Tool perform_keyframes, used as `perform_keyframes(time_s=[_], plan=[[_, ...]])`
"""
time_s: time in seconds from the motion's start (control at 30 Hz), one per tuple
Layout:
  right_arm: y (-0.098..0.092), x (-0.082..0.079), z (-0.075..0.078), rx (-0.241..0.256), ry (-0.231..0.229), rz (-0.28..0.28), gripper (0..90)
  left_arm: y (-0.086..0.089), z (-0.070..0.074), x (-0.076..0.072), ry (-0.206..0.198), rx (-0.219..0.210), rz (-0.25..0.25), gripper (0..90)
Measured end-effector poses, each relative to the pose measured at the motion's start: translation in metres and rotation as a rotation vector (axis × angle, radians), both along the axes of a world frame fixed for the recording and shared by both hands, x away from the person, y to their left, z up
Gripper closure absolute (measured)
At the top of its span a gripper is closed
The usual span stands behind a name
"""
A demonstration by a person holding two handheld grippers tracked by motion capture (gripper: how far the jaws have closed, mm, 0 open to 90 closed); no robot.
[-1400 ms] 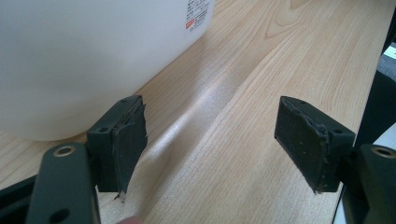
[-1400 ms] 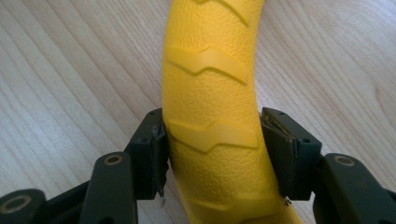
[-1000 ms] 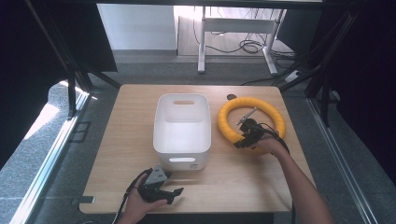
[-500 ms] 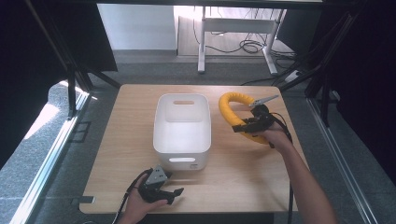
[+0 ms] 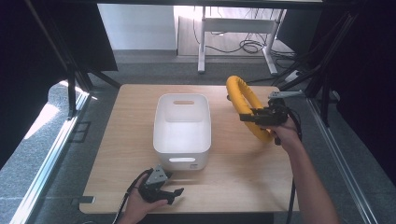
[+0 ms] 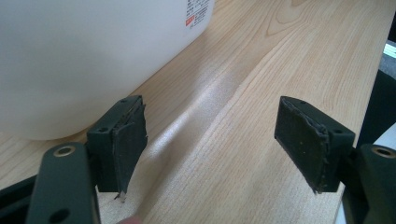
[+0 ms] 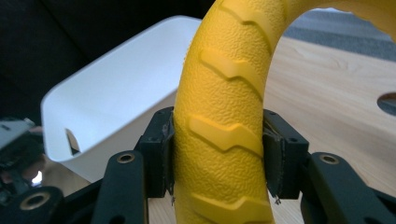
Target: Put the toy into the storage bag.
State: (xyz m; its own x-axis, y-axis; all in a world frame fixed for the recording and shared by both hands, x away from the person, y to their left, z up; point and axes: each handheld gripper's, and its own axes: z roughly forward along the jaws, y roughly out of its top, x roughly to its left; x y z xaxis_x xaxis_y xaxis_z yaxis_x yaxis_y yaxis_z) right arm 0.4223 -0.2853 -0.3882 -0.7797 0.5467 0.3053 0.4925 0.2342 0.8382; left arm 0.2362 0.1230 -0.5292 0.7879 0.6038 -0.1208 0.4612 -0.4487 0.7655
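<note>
Right tongs (image 5: 252,116) clamped across a yellow ring (image 5: 243,105), jaws pressed on both flanks of its treaded rubber, seen close in the right gripper view as right tongs (image 7: 218,154) squeezing the ring (image 7: 229,93) from either side. Held on edge, lifted off the bench (image 5: 243,172), at about three o'clock from the white bin (image 5: 182,123), just beside its right wall without touching. Gripped by the right hand (image 5: 282,130), forearm entering from five o'clock. In the right gripper view, the bin's rim (image 7: 116,60) behind the ring, toward ten o'clock, with the pale wood of the bench (image 7: 336,93) at two o'clock.

Left tongs (image 5: 173,193) spread wide with nothing between them, low over the bench near its front edge, at about six o'clock from the bin. Held by the left hand (image 5: 140,205), cable trailing toward seven o'clock. In the left gripper view, left tongs (image 6: 210,144) gaping over bare wood grain (image 6: 261,84), the bin's white wall (image 6: 93,51) close by at eleven o'clock, a small printed label (image 6: 196,11) on it, too blurred to read.

Bin upright at mid-bench, open top, a handle slot in its far wall and another in its near wall. Dark carpeted floor (image 5: 46,163) around the bench.
</note>
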Motion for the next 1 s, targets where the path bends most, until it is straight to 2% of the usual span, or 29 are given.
perform_keyframes(time_s=[0.37, 0.5, 0.6, 0.63, 1.0], plan=[[0.001, -0.018, 0.015, 0.071, -0.053, 0.027, 51.6, -0.001, -0.001, 0.000, 0.000, 0.006, -0.006, 25.2], [0.002, -0.021, 0.016, 0.083, -0.059, 0.029, 51.6, -0.001, -0.001, 0.000, 0.000, 0.006, -0.005, 25.2], [0.002, -0.024, 0.016, 0.105, -0.065, 0.033, 51.6, -0.001, -0.001, 0.000, 0.000, 0.004, -0.004, 25.2], [0.003, -0.026, 0.016, 0.126, -0.068, 0.039, 51.6, -0.001, -0.001, 0.000, 0.002, 0.005, -0.004, 25.2], [0.008, -0.035, 0.016, 0.168, -0.086, 0.058, 51.6, -0.002, -0.001, 0.000, 0.004, 0.002, -0.004, 25.2]])
